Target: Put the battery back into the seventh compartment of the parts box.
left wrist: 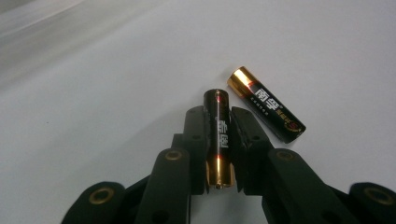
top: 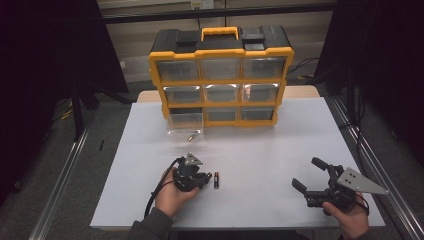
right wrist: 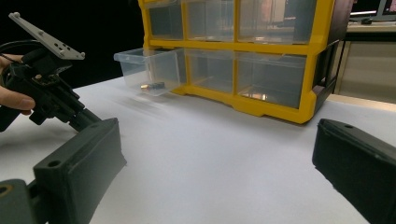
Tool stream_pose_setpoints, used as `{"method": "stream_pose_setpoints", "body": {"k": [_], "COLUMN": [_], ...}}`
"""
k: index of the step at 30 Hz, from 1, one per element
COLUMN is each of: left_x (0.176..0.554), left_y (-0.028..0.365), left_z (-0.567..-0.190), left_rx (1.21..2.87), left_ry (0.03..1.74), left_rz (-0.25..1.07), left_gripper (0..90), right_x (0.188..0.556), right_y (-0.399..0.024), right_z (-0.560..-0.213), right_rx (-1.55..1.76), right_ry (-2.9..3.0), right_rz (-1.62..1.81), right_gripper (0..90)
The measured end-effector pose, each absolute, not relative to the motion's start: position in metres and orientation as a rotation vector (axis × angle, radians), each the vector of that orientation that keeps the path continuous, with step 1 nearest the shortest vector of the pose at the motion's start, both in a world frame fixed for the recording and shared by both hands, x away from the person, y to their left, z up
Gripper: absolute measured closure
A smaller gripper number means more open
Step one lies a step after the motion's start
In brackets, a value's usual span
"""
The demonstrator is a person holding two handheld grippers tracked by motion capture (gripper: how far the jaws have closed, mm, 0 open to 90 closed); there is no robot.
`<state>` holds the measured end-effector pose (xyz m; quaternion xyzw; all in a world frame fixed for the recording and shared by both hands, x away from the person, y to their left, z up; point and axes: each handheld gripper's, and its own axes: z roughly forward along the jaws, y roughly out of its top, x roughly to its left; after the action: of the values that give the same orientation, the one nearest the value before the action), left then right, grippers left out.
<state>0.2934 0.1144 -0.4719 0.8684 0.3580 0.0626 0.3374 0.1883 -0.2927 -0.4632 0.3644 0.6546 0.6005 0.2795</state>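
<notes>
My left gripper rests low on the white table, shut on a black-and-gold AA battery that lies lengthwise between its pads, gold tip toward the camera. A second battery of the same kind lies on the table just to the right of the jaws. My right gripper is held at the table's front right, open, with nothing between its jaws. The left gripper also shows at the left of the right gripper view.
A yellow-and-black drawer organizer stands at the back of the table. Its bottom-left clear drawer is pulled out and holds a small battery. Metal rails run along both sides of the table.
</notes>
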Motion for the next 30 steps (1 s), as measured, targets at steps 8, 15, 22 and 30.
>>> {"method": "stream_pose_setpoints", "body": {"k": [8, 15, 22, 30], "left_x": [0.300, 0.311, 0.321, 0.334], "left_y": [0.120, 0.133, 0.138, 0.138], "left_z": [-0.468, -0.451, -0.434, -0.409], "left_rx": [2.223, 2.134, 2.105, 2.105], "left_ry": [1.001, 1.045, 1.054, 1.042], "left_rz": [0.100, 0.069, 0.061, 0.064], "left_gripper": [77.5, 77.5, 77.5, 77.5], "right_x": [0.189, 0.188, 0.188, 0.188], "right_y": [-0.292, -0.293, -0.292, -0.293], "right_z": [-0.463, -0.463, -0.463, -0.463], "right_rx": [0.971, 0.974, 0.971, 0.977], "right_ry": [1.760, 1.759, 1.759, 1.756], "right_rz": [1.615, 1.611, 1.617, 1.613], "right_gripper": [1.3, 1.3, 1.3, 1.3]}}
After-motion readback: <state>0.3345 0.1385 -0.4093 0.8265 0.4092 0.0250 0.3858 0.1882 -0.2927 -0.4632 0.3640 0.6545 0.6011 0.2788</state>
